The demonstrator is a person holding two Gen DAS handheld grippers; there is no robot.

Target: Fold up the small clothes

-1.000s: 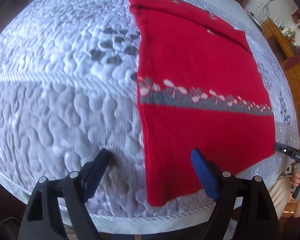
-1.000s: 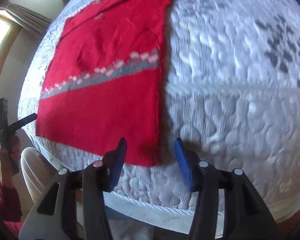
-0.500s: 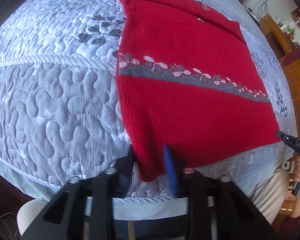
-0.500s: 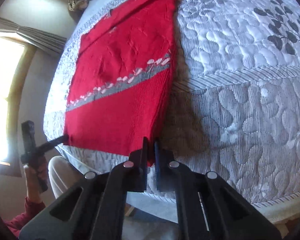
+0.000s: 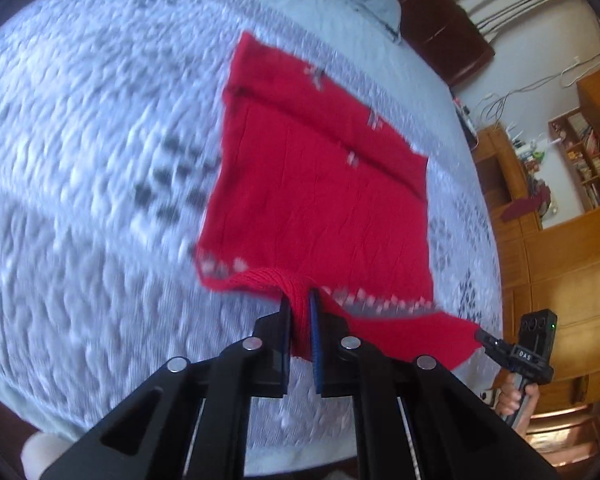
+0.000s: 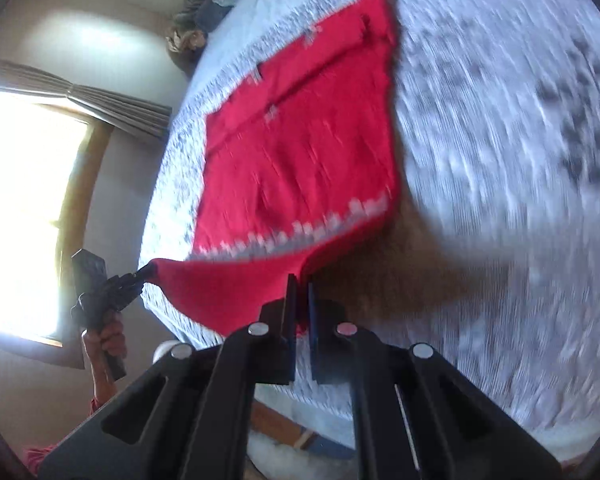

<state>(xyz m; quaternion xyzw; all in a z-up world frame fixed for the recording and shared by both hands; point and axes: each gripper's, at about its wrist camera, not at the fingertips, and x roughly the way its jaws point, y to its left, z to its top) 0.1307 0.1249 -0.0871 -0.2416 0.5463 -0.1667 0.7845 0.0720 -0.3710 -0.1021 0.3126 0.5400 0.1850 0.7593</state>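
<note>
Red knit sweater (image 5: 320, 208) lies mostly flat on our quilted bed (image 5: 92, 200), its near hem raised off the quilt. Our left tongs (image 5: 299, 312) are clenched on one hem corner, our right tongs (image 6: 299, 292) on the other, so the hem hangs stretched between them.
</note>
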